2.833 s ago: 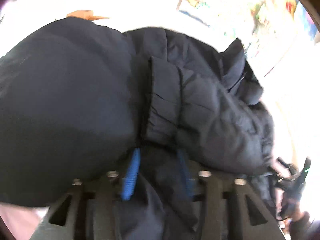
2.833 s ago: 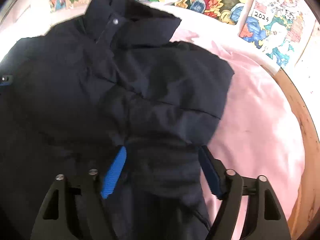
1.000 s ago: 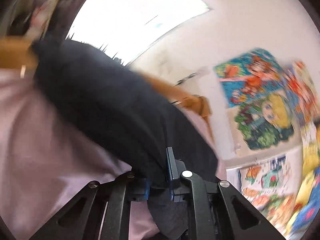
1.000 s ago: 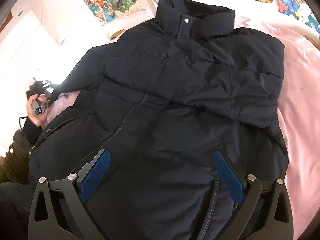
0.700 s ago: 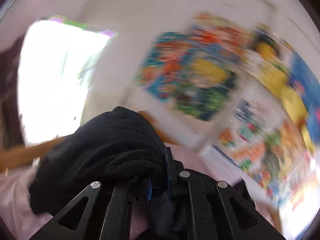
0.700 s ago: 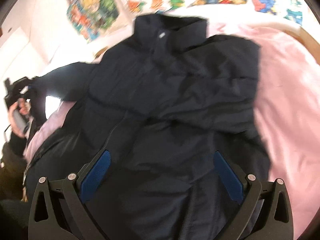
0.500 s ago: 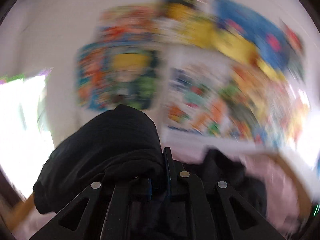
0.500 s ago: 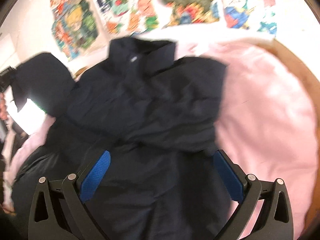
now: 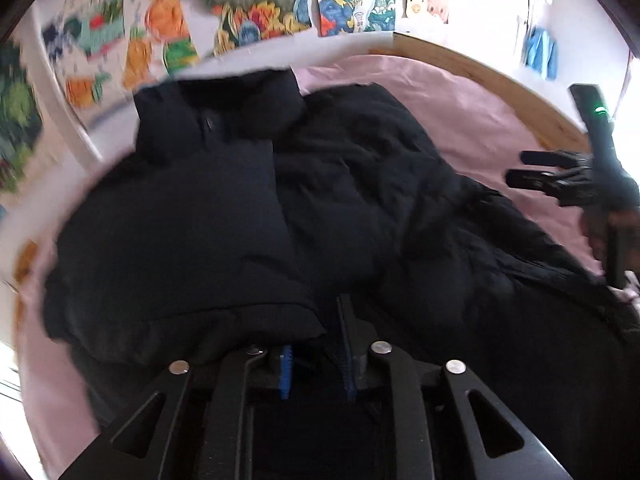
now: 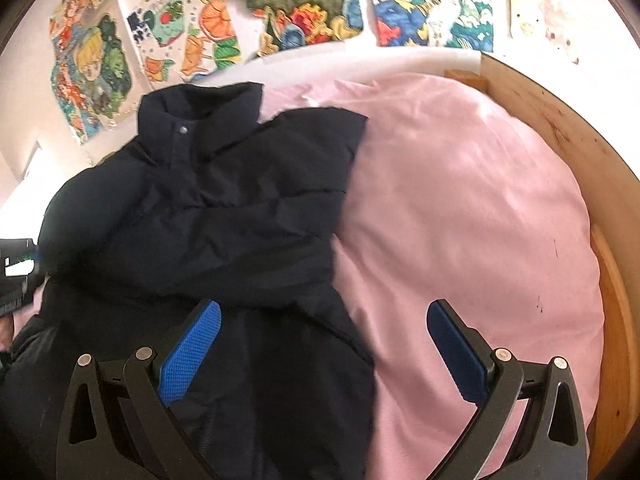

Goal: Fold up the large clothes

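Observation:
A dark navy puffer jacket (image 10: 224, 208) lies on a pink bed sheet (image 10: 460, 220), collar toward the wall. It also fills the left wrist view (image 9: 360, 208). My left gripper (image 9: 316, 344) is shut on the jacket's left sleeve (image 9: 180, 240), which is folded across the jacket's front. My right gripper (image 10: 324, 336) is open and empty, hovering over the jacket's right edge and the sheet. It also shows at the right of the left wrist view (image 9: 560, 176).
A wooden bed frame (image 10: 560, 128) curves around the right side of the bed. Colourful posters (image 10: 280, 4) cover the white wall behind the collar. Bare pink sheet lies to the right of the jacket.
My left gripper has swung the sleeve up from the left side and over onto the jacket's front. My right gripper has let go of the jacket, opened and drifted right.

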A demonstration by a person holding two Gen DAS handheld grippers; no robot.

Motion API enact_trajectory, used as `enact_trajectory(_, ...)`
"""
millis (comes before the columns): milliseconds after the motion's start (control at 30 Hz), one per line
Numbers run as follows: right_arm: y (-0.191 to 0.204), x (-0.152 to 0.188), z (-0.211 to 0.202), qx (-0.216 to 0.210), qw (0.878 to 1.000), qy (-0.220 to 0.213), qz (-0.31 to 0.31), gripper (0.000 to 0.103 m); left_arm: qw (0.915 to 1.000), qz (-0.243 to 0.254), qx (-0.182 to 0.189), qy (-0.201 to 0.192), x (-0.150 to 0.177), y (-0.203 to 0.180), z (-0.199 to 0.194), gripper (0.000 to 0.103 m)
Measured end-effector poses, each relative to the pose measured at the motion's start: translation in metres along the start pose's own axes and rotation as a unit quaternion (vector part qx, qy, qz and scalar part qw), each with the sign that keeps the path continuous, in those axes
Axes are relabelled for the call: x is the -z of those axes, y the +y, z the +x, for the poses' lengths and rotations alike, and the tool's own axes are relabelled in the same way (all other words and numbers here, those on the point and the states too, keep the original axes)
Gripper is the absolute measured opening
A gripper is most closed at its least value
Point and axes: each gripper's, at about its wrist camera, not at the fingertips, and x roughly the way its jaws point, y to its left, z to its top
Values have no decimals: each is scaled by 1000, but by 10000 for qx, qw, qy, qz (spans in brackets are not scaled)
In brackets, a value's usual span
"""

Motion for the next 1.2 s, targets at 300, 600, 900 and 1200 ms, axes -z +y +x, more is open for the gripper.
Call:
enact_trajectory(300, 10, 2, 11, 43, 9998, 130, -147, 102, 9669, -1285, 2147, -495, 52, 26, -57, 100)
enact_trajectory(600, 119, -15, 4, -74, 9841, -198, -1762, 102, 9414, -3152, 468, -1107, 102, 116, -107, 100)
enact_trajectory(900, 301, -20, 8, -709, 9236, -449, -3741, 101, 8281, -5560, -164, -693, 155, 209, -67, 100)
enact_trajectory(1200, 327, -21, 29, -238, 9297, -556, -3633, 37, 8340, -5424, -45, -1014, 157, 211, -68, 100)
